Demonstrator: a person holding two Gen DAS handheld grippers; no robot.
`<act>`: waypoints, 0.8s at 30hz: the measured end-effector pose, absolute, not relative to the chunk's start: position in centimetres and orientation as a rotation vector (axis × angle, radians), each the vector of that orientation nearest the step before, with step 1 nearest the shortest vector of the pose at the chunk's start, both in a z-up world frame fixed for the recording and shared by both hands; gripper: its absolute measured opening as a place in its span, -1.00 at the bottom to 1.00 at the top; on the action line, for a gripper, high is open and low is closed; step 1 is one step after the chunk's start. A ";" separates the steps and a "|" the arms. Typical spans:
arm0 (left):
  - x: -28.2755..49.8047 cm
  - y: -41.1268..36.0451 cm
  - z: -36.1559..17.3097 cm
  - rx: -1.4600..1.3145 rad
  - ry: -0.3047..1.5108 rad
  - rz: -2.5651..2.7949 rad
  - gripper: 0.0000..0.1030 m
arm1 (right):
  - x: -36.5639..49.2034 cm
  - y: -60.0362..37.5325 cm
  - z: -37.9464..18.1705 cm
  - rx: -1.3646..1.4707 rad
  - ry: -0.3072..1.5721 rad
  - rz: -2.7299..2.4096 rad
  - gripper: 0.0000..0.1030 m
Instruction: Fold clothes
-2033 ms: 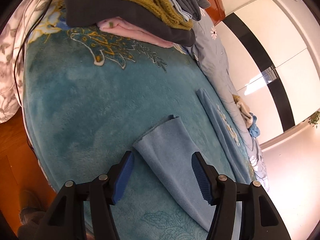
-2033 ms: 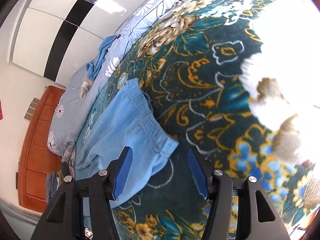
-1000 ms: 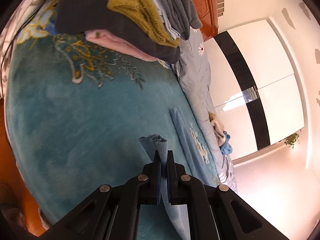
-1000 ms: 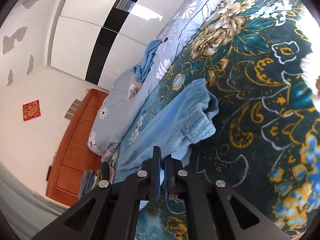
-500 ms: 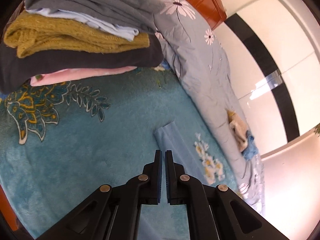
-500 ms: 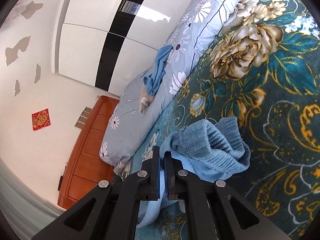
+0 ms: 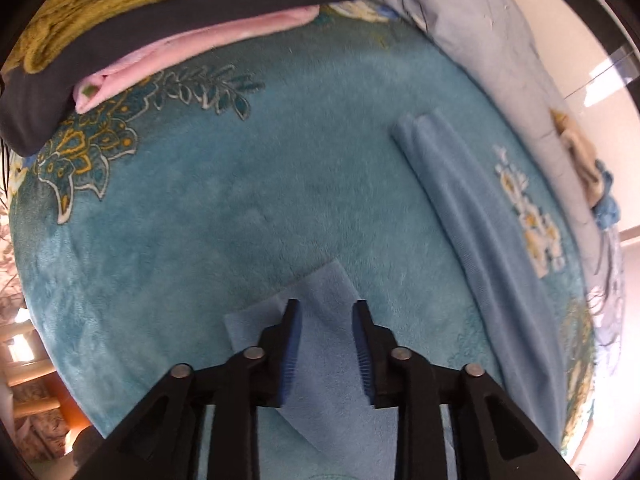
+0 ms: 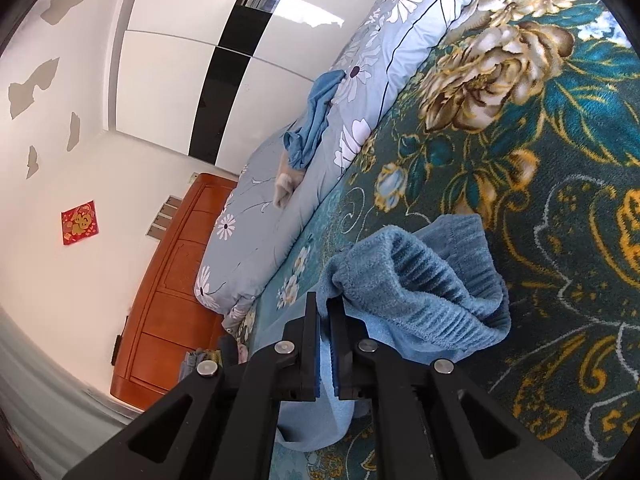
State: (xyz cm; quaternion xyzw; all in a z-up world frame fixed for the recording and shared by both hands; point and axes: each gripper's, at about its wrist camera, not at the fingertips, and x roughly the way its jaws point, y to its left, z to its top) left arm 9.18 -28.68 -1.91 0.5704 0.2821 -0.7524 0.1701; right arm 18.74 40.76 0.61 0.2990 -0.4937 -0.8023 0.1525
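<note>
Spread across the bed, a teal plush blanket [image 7: 224, 216] with gold flowers carries all our work, with a stack of folded clothes [image 7: 168, 20] at its far left edge. Our left gripper [image 7: 325, 320] stands part-way open, its blue pads either side of a light blue trouser leg end [image 7: 320, 292] that lies flat below and between them; nothing is pinched, as far as we can judge. The second leg [image 7: 480, 216] runs as a long strip off to the right, from far end back toward us, so the garment's long axis lies roughly along our line of sight. Further right, our right gripper [image 8: 325, 316] is nearly closed, clamping the light blue trousers [image 8: 420, 292] beside the ribbed waistband, which bunches up just right of the jaws, lifted off the blanket. We judge the right hand carries the waist end while the left hovers low, tilted down over the cuff.
</note>
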 end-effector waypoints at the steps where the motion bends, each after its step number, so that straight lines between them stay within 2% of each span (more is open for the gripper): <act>1: 8.7 -28.2 -2.2 1.639 0.769 -2.118 -0.25 | 18.8 40.7 0.5 0.857 -1.416 -2.295 -0.90; 4: 7.7 -26.9 -2.8 1.683 0.719 -2.080 -0.20 | 18.8 40.3 0.4 0.856 -1.414 -2.275 -0.89; 6: 7.2 -26.2 -3.1 1.704 0.697 -2.068 -0.03 | 18.8 40.1 0.2 0.855 -1.414 -2.263 -0.89; 9: 6.9 -25.3 -3.5 1.713 0.625 -2.052 -0.01 | 19.0 40.1 -0.1 0.848 -1.426 -2.245 -0.89; 12: 7.5 -25.2 -3.6 1.686 0.629 -2.071 -0.04 | 19.2 40.2 -0.2 0.843 -1.428 -2.239 -0.89; 14: 8.2 -25.6 -3.5 1.654 0.643 -2.081 -0.31 | 19.3 40.3 -0.1 0.842 -1.425 -2.241 -0.89; 15: 8.7 -25.9 -3.4 1.639 0.660 -2.084 -0.60 | 19.4 40.4 -0.1 0.841 -1.423 -2.242 -0.89; 16: 9.2 -26.4 -3.5 1.625 0.701 -2.087 -0.77 | 19.5 40.4 -0.1 0.840 -1.421 -2.243 -0.89; 18: 10.1 -27.5 -3.6 1.605 0.794 -2.090 -0.90 | 19.6 40.5 0.0 0.838 -1.417 -2.245 -0.89; 24: 13.6 -29.9 -1.5 1.490 1.132 -2.161 -0.91 | 20.2 41.1 0.7 0.795 -1.414 -2.273 -0.89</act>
